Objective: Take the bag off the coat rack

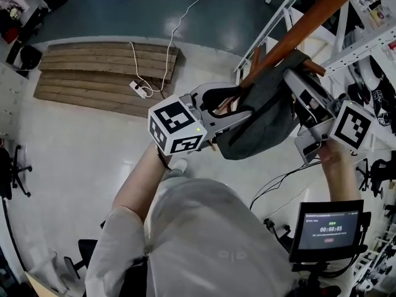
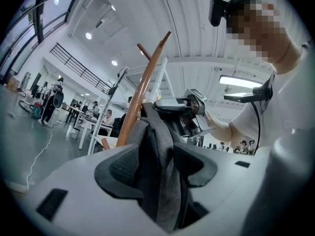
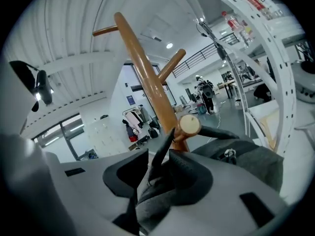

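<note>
Pale workshop floor, a slatted wooden platform [image 1: 99,73] and white shelving [image 1: 370,39] lie around the coat rack [image 1: 298,34], whose orange-brown pole slants across the head view. The grey bag [image 1: 263,119] hangs against that pole, not yet lifted off; its dark strap [image 3: 161,154] runs up and loops over a round-ended peg [image 3: 189,125] of the rack. The step in hand looks like the taking hold: both tools have been brought in on the bag, one on each side of the pole. The left gripper [image 2: 156,163] has its jaws spread wide with a thick fold of the bag's grey cloth standing between the pads, which do not seem to be pressing on it. The right gripper [image 3: 157,173], just below the peg, also has its jaws apart, with the strap and some bag cloth lying in the gap, unclamped. The next move, as I judge it, calls for closing both on the cloth, then raising the strap up and outward past the peg's end so it clears the rack.
</note>
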A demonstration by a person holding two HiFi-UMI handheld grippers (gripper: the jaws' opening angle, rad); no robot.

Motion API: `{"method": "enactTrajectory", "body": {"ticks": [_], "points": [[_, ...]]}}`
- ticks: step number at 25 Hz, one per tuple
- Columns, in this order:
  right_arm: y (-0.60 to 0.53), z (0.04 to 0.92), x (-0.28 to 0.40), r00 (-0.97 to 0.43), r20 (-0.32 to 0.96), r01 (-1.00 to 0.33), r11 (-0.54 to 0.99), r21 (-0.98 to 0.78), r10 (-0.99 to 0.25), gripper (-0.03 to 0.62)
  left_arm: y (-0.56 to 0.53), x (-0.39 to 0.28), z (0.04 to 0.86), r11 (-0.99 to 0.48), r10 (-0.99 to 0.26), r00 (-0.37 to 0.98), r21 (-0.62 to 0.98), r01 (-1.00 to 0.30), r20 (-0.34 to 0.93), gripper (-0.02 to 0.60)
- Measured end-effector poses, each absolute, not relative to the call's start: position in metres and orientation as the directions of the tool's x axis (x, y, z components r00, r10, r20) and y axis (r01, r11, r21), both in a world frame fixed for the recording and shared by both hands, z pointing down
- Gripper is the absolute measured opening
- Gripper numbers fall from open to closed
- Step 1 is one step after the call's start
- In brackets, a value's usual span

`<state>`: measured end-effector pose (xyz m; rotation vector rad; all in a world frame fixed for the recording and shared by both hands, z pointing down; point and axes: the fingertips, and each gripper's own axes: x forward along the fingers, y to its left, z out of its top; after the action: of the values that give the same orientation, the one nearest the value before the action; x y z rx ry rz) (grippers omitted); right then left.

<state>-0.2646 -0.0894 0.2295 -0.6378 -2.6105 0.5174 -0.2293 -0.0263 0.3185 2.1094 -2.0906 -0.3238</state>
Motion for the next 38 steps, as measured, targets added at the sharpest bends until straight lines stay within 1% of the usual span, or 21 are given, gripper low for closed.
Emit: {"method": "enactTrajectory", "body": {"ticks": [6,10,14,17,20,24,27,32,38], "points": [[-0.088,0.234,-0.281,-0.793,0.349,0.313,0.826,-0.47,0.499,0.11,-0.031,-0.234,0.325,-0.099,-0.995,0.086,0.287,-0.953,-0.058,0.209],[-0.092,0.24,-0.292,-0.788,0.382,0.253,0.821,-0.512,0.482,0.11,-0.032,-0.234,0.325,-0.143,-0.99,0.131,0.284,-0.948,-0.059,0.209],[-0.092,0.241,-0.295,-0.784,0.408,0.233,0.831,-0.505,0.468,0.109,-0.033,-0.231,0.324,-0.175,-0.984,0.161,0.298,-0.938,-0.071,0.207],[-0.088,0.24,-0.296,-0.764,0.416,0.238,0.815,-0.528,0.493,0.107,-0.032,-0.228,0.322,-0.191,-0.982,0.178,0.291,-0.938,-0.07,0.207],[-0.083,0.244,-0.297,-0.758,0.405,0.244,0.799,-0.549,0.511,0.106,-0.033,-0.223,0.324,-0.203,-0.979,0.191,0.285,-0.937,-0.069,0.207],[-0.081,0.247,-0.297,-0.774,0.378,0.259,0.799,-0.543,0.508,0.077,-0.034,-0.222,0.327,-0.205,-0.979,0.193,0.278,-0.938,-0.073,0.207],[-0.081,0.246,-0.297,-0.785,0.341,0.264,0.777,-0.571,0.517,0.061,-0.033,-0.222,0.326,-0.202,-0.979,0.184,0.281,-0.938,-0.09,0.207],[-0.08,0.242,-0.297,-0.799,0.279,0.297,0.752,-0.589,0.533,0.052,-0.031,-0.222,0.324,-0.196,-0.979,0.169,0.292,-0.936,-0.114,0.207],[-0.078,0.237,-0.294,-0.803,0.238,0.33,0.74,-0.585,0.546,0.046,-0.03,-0.221,0.321,-0.195,-0.979,0.167,0.281,-0.94,-0.119,0.207]]}}
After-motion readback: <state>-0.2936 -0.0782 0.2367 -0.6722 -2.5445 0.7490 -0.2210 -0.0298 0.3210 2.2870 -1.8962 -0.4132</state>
